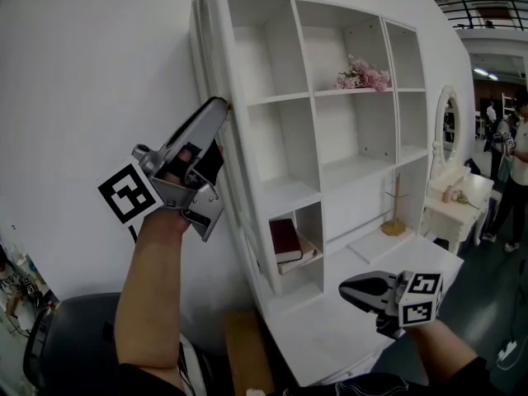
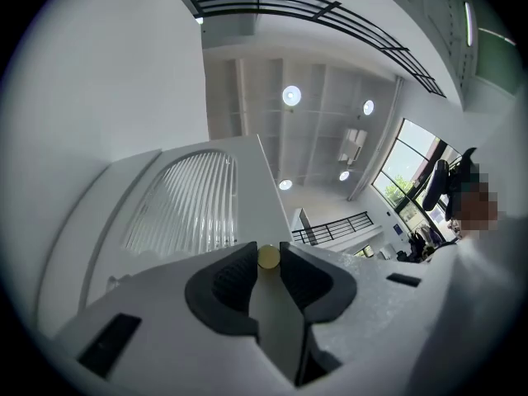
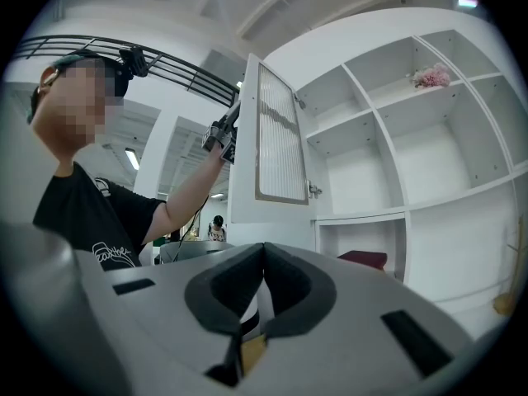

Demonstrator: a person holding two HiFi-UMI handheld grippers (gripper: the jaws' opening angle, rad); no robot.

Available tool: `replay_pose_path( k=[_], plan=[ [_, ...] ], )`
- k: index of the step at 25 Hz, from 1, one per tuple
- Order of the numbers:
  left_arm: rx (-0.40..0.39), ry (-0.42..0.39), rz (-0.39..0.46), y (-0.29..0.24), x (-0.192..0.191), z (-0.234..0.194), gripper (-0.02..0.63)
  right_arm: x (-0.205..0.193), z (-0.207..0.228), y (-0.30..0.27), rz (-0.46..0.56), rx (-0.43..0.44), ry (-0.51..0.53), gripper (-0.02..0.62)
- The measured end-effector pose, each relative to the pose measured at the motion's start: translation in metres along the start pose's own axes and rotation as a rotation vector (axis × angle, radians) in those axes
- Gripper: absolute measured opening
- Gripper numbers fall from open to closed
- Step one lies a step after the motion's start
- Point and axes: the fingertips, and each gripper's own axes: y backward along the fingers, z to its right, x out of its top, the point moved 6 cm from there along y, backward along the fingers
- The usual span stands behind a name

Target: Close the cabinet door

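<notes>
In the left gripper view, our left tool (image 2: 266, 255) pinches the small round knob (image 2: 269, 256) of the cabinet door (image 2: 186, 205) with its pad tips only. We judge a skewed swing could pop it free. In the head view, our left forearm (image 1: 153, 279) rises from lower left, tool tilted up at the open door's edge, upper centre. In the right gripper view, our right tool (image 3: 264, 252) sits closed, empty.

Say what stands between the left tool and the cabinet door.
No gap: the left tool pinches the small yellow knob on the door, as the left gripper view shows.
</notes>
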Motion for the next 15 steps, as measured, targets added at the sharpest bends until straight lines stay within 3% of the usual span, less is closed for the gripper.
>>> replay_pose_path(
  k=[15],
  plan=[
    [-0.034, -0.062, 0.002, 0.002, -0.001, 0.0, 0.083, -0.022, 0.008, -0.02, 0.01, -0.014, -0.065, 0.003]
  ],
)
